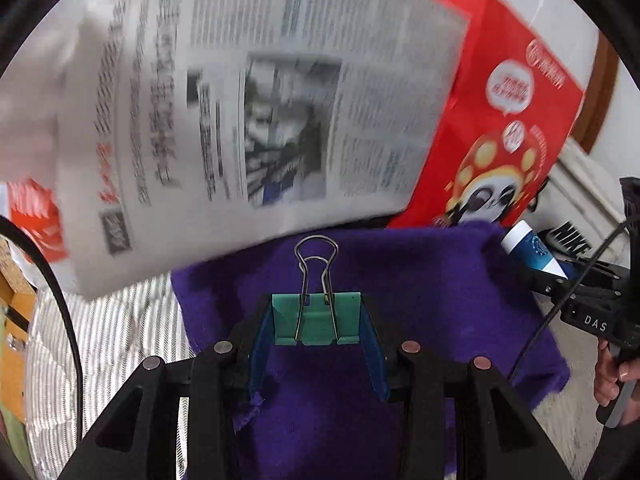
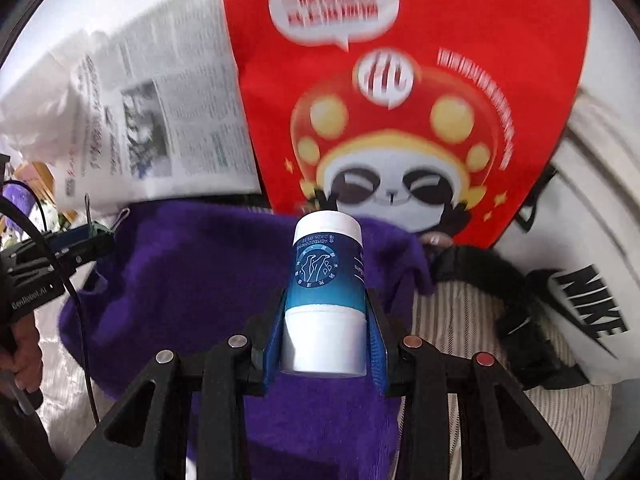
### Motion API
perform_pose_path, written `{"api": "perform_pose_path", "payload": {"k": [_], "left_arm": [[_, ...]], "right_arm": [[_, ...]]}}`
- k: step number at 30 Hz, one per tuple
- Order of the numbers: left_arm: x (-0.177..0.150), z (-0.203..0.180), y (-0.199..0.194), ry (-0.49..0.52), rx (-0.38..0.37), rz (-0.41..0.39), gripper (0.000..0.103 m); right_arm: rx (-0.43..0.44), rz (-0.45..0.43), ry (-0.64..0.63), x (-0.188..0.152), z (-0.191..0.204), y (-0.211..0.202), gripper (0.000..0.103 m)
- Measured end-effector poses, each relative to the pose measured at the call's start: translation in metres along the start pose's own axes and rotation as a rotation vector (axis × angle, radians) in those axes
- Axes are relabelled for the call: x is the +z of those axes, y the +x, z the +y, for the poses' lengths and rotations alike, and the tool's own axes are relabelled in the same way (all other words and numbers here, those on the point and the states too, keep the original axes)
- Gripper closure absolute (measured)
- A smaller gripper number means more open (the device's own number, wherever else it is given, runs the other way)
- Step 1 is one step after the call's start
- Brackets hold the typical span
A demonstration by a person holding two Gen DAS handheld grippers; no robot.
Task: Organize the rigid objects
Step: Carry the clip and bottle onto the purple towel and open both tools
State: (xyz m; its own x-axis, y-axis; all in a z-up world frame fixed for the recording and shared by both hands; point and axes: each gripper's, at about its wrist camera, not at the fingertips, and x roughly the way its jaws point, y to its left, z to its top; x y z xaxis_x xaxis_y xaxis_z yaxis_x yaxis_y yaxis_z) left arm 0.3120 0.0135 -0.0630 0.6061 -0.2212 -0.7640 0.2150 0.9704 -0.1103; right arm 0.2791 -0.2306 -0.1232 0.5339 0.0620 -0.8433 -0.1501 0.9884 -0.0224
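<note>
Gripper on the left (image 1: 318,320) clamps a green metal binder clip (image 1: 316,320) by its flat sides, wire handles forward; the right gripper (image 2: 324,320) pinches a blue-and-white plastic bottle (image 2: 326,292) round its body, likely for carrying. Both show lower centre, over a purple fleece cloth (image 1: 440,288) on striped bedding (image 1: 120,320), below a newspaper (image 1: 240,120) and red paper bag (image 2: 400,100)

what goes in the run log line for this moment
left gripper: shut on green binder clip | right gripper: shut on blue-white tube | below: purple cloth
</note>
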Motion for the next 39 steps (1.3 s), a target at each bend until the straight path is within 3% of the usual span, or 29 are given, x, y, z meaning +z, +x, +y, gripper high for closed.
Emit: {"api": "perform_pose_path", "payload": {"k": [2, 6, 12, 20, 31, 33, 37, 39], "left_arm": [[-0.002, 0.002, 0.003, 0.016, 0.015, -0.005, 0.064], [-0.007, 0.012, 0.006, -0.021, -0.041, 0.006, 0.064], [-0.012, 0.019, 0.018, -0.025, -0.034, 0.037, 0.064], [-0.015, 0.018, 0.039, -0.013, 0.024, 0.080, 0.064], [-0.021, -0.001, 0.056, 0.069, 0.113, 0.116, 0.063], [-0.021, -0.002, 0.057, 0.065, 0.111, 0.117, 0.063], [-0.021, -0.005, 0.060, 0.070, 0.118, 0.120, 0.062], [-0.021, -0.009, 0.061, 0.069, 0.146, 0.125, 0.047]], "right_arm": [[-0.004, 0.005, 0.002, -0.005, 0.000, 0.010, 0.066], [0.005, 0.050, -0.006, -0.012, 0.001, 0.029, 0.066], [-0.021, 0.081, -0.024, -0.018, 0.004, 0.040, 0.066], [-0.068, 0.096, -0.046, -0.022, 0.008, 0.046, 0.066], [-0.015, 0.098, -0.031, -0.020, -0.008, 0.049, 0.066], [0.002, 0.103, -0.027, -0.019, -0.011, 0.050, 0.063], [0.044, 0.129, -0.052, -0.018, -0.005, 0.048, 0.043], [0.008, 0.142, -0.070, -0.018, 0.001, 0.048, 0.040]]}}
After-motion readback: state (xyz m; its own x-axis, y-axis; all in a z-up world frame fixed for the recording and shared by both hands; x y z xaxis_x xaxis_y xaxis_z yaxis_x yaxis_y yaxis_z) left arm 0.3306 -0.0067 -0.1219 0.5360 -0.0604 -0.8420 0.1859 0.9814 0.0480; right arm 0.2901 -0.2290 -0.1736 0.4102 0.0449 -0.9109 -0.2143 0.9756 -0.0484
